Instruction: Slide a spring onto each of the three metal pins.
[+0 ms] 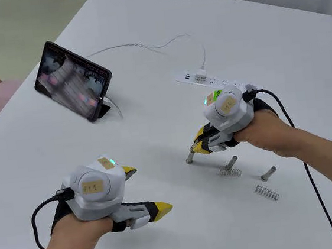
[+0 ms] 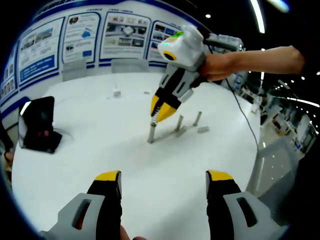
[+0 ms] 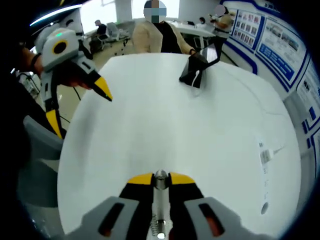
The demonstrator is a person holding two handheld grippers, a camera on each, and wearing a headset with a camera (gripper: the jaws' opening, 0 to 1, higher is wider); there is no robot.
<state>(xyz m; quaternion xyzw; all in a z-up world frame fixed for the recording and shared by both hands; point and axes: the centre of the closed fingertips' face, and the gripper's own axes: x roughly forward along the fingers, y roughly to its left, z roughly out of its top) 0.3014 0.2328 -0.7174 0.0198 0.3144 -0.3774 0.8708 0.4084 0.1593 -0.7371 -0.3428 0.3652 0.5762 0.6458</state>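
Right gripper point(image 1: 199, 148): closed on a spring point(image 2: 156, 119), whose lower end is set on the top of an upright pin point(image 1: 189, 156).
Left gripper point(image 1: 145, 190): jaws are spread wide and nothing is gripped; it is held low over the table, well apart from the pins.
Other pins: a second pin point(image 1: 231, 163) and a third pin point(image 1: 268, 173) are stood near the right gripper.
Springs on table: a loose spring point(image 1: 230, 172) is laid at the second pin's foot; a last spring point(image 1: 266, 192) is laid just beside the third pin.
Surface: a white table point(image 1: 233, 28), on which a propped tablet point(image 1: 73, 80) and a power strip point(image 1: 200, 78) with a cable plugged in are set.
Room: a wall is lined with posters point(image 2: 80, 35).
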